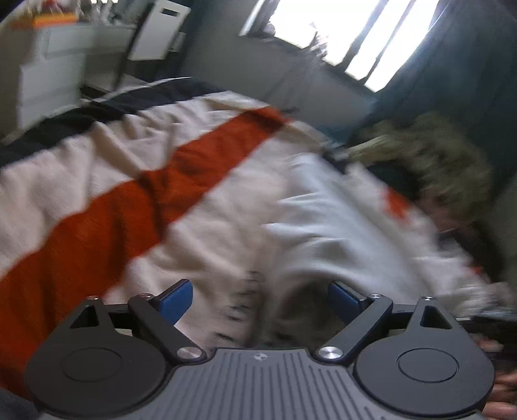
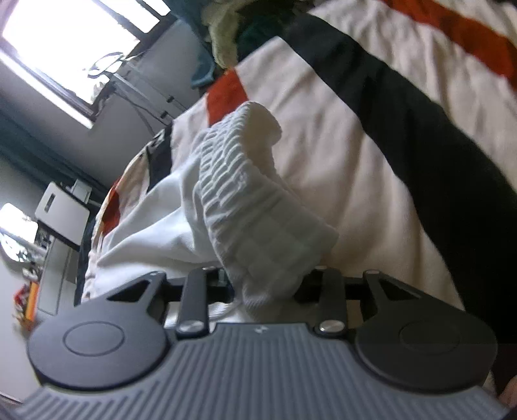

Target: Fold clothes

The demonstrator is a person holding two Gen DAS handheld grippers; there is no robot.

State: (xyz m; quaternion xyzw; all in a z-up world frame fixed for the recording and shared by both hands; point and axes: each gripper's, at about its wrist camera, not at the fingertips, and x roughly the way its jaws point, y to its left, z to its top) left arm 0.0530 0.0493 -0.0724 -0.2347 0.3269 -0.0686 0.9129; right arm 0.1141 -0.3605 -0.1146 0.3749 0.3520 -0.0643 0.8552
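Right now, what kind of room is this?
Most likely a bedroom: a striped blanket spread over what looks like a bed, a white drawer unit by the wall, and a curtained window behind.

left wrist: rides its gripper, tilted down, close over the striped blanket [image 1: 200,168], facing the window [image 1: 339,29] | right wrist: rolled sideways, very close | shared: blanket, white garment [image 2: 226,194], window

A white garment [image 2: 245,181] with a ribbed waistband lies on a cream blanket [image 1: 200,232] striped orange and black.
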